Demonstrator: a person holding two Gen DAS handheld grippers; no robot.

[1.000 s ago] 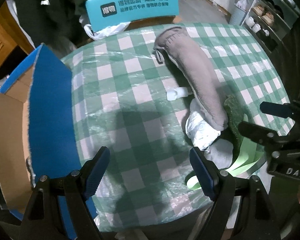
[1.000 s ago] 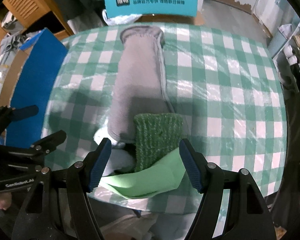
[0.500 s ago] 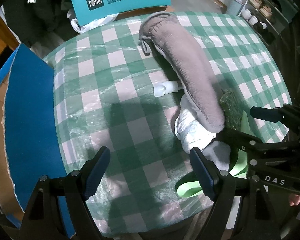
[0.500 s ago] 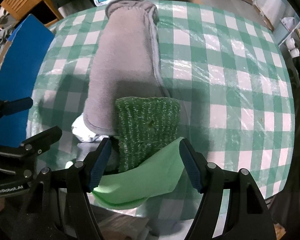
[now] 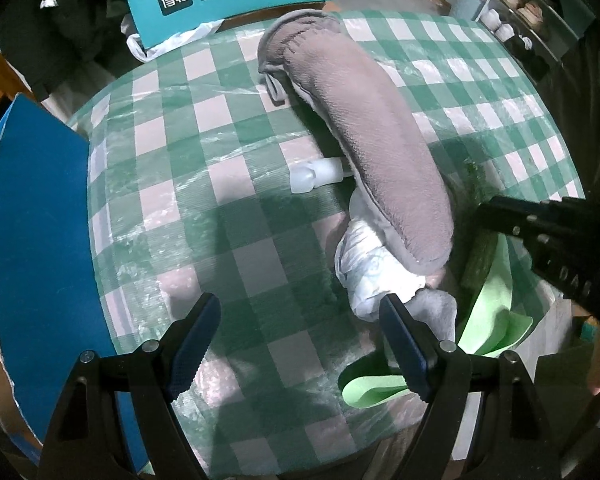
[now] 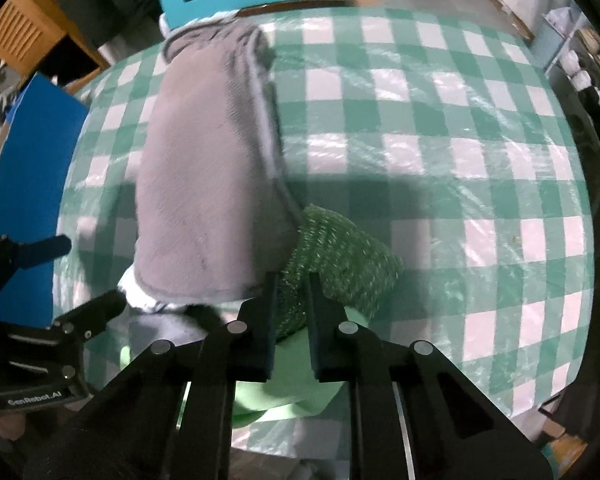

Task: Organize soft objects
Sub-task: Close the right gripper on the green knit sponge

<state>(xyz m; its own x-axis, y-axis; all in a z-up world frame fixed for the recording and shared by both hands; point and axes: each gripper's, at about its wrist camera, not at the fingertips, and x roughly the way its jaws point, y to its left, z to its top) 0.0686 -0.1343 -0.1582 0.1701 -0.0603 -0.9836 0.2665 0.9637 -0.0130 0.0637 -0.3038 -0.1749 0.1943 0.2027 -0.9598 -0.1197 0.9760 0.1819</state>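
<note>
right wrist shows my right claw (image 6: 291, 292) pinching one green knit cloth (image 6: 340, 256) beside one grey towel (image 6: 212, 184), left claw (image 5: 300, 328) wide.

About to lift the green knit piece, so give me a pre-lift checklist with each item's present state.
1. Right tongs shut on the green knit cloth: ok.
2. Grip depth: only the near edge is pinched: cannot tell if secure.
3. Grey fleece cloth clear of the knit: not ok, it overlaps its left edge.
4. Light green sheet free underneath: cannot tell.
5. Left tongs open and holding nothing: ok.
6. Blue box at the table's left in view: ok.
</note>
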